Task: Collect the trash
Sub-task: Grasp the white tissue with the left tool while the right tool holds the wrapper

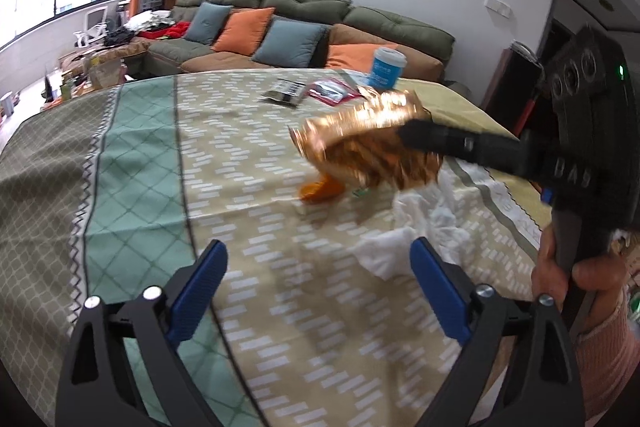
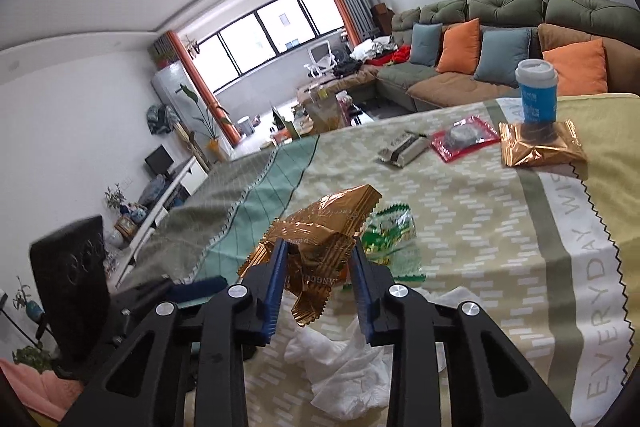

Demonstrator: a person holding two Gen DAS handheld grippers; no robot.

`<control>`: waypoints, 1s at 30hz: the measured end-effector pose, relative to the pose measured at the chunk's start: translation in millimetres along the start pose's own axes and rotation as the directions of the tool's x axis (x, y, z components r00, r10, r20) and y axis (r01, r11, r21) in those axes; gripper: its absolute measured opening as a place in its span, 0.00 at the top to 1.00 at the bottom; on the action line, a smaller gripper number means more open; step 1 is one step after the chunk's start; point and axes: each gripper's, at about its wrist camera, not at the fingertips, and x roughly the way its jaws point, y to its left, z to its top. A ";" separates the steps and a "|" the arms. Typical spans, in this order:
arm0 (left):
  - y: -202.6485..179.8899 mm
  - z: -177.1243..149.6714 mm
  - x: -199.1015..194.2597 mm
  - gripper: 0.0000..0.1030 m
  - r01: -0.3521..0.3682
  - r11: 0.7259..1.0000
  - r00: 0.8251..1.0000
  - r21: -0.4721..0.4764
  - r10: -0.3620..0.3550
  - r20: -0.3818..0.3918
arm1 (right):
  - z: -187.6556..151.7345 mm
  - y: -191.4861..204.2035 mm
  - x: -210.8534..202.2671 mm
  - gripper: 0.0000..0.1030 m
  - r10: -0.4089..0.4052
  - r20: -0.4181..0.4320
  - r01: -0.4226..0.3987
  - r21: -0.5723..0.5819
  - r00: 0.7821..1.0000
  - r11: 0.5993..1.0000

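Gold wrappers (image 2: 320, 239): two; green wrapper (image 2: 390, 229): one; red packet (image 2: 464, 137): one; cup (image 2: 536, 91): one; tissue (image 2: 344, 367): one

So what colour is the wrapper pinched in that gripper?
Shiny copper-gold foil wrapper with faint lettering, clearest in the right wrist view between the right gripper fingers.

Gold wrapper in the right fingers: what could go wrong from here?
1. The gold wrapper is crumpled and pinched near one end by the right gripper; most of it hangs free, so it may slip out.
2. The green wrapper and white tissue lie right beside it and could get dragged along.
3. The left gripper hangs open, holding nothing.
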 end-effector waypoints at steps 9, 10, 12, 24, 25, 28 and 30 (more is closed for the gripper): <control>-21.4 6.0 23.5 0.26 0.108 0.993 0.992 0.038 -0.105 -0.077 | 2.4 -16.5 -21.0 0.70 -0.033 0.043 0.031 0.044 0.999 0.999; -24.0 7.2 26.7 0.26 0.129 0.991 0.988 0.038 -0.125 -0.089 | 1.7 -17.0 -21.4 0.70 -0.037 0.045 0.035 0.049 0.998 0.998; -28.4 7.5 31.9 0.25 0.158 0.987 0.982 0.039 -0.153 -0.113 | -0.2 -19.2 -24.1 0.70 -0.038 0.047 0.035 0.064 0.998 0.997; -54.4 1.8 50.1 0.62 0.101 0.985 0.985 0.142 -0.079 -0.153 | -0.5 -21.8 -27.0 0.70 -0.043 0.050 0.039 0.076 0.998 0.996; -54.3 1.5 49.3 0.69 0.101 0.984 0.985 0.147 -0.078 -0.152 | -0.3 -22.0 -26.6 0.70 -0.043 0.050 0.040 0.074 0.998 0.996; -52.1 -0.7 46.5 0.88 0.121 0.982 0.982 0.145 -0.097 -0.159 | -0.4 -21.1 -27.4 0.70 -0.039 0.051 0.035 0.076 0.998 0.997; -49.5 -3.1 42.3 0.90 0.129 0.982 0.982 0.137 -0.108 -0.154 | -0.6 -18.8 -28.4 0.70 -0.037 0.053 0.033 0.074 0.998 0.997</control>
